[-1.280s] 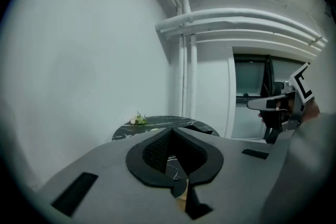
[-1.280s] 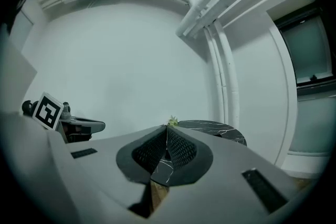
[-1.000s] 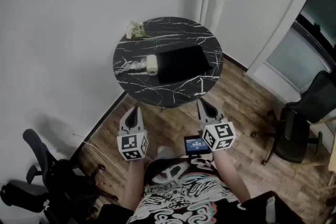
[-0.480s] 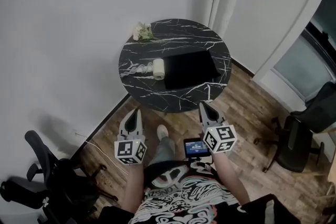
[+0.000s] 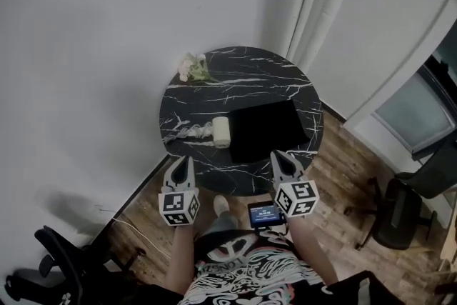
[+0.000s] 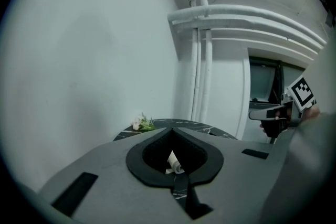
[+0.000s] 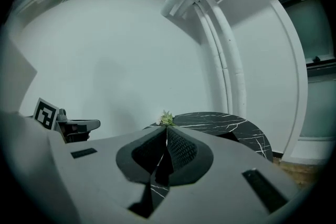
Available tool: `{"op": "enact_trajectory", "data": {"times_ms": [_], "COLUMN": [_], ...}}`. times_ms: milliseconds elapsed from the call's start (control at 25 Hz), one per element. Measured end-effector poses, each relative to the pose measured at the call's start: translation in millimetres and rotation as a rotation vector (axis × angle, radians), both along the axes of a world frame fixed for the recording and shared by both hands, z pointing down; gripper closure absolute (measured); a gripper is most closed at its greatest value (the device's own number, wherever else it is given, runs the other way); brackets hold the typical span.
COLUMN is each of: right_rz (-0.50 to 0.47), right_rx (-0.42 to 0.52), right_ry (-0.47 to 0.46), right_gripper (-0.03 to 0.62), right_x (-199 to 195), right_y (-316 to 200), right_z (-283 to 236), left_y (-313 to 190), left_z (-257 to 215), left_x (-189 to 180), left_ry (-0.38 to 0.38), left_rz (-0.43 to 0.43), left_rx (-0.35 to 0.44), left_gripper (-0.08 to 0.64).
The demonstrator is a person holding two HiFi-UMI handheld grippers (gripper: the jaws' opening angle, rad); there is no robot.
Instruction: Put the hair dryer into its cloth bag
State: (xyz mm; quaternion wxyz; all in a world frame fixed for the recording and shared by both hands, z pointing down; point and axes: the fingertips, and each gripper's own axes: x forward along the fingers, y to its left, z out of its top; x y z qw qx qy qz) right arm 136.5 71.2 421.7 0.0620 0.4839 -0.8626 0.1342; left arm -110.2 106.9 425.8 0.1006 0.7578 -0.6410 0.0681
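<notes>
Both grippers have closed in on the round black marble table (image 5: pixel 243 64) since a second ago, their tips now at its near rim rather than over the wood floor (image 5: pixel 343 175). From the head view, the left gripper (image 5: pixel 183 161) and right gripper (image 5: pixel 280 156) point at the table side by side, each with its jaws together and holding nothing. Ahead of them, between their two lines, the black cloth bag (image 5: pixel 268 131) lies flat. The hair dryer (image 5: pixel 223 132) rests against the bag's left edge, just ahead and right of the left gripper, a pale cylinder too small to make out further. Its cord (image 5: pixel 184 132) coils straight ahead of that gripper, and flowers (image 5: pixel 193 68) lie at the far rim. An office chair (image 5: pixel 50 261) and the person's patterned shirt (image 5: pixel 250 275) are cut off by the frame. The left gripper view shows its jaws pressed together, with a sliver of the dryer (image 6: pixel 174 161) framed in the notch between them. The bag is hidden behind the jaw bodies, and the other gripper is at the right edge. The right gripper view also shows the jaws together, with only the table's right half (image 7: pixel 226 120) and the flowers (image 7: pixel 167 118) beyond the tips; the dryer is hidden.
</notes>
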Motion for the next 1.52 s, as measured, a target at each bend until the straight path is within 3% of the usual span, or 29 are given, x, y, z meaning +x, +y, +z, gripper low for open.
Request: {"op": "enact_trajectory", "data": {"times_ms": [240,480,600,760,960,1160,1520], "right_rz": [0.043,0.052,0.068,0.073,0.098,0.058,-0.063], "right_rx": [-0.082,-0.138,-0.167,-0.185,-0.196,-0.229,-0.336], "right_ry": [0.045,0.102,0.078,0.04,0.058,0.049,0.022], "right_gripper": [0.572,0.571,0.571,0.571,0.571,0.571,0.569], "right_x": [-29.7,-60.1,-61.9,-64.9,-60.0,-68.1,-99.4], "right_y": [-61.0,-91.7,-96.6,-101.8,-114.3,-125.8,-135.9], "right_z": [21.1,35.6,42.1,45.3,50.1,59.0,94.5], "left_y": [-65.5,-114.0,-130.0,-143.4,-159.3,-172.6,-178.6], "left_z": [18.6,34.7,45.1,53.5,56.5,60.7,98.0], "left_x": [-26.7,-45.2,-43.1,-46.8,-47.0,-51.8,-54.4], "left_ry": [-0.031,-0.074,-0.077,-0.145,-0.139,-0.132,-0.161], "left_rz": [0.072,0.128,0.164,0.186,0.207,0.176,0.185], "left_rx": [-0.045,-0.04,-0.062,-0.05,-0.053,-0.048,-0.125], "left_gripper": [0.546,0.546,0.546,0.546,0.545,0.545,0.545]}}
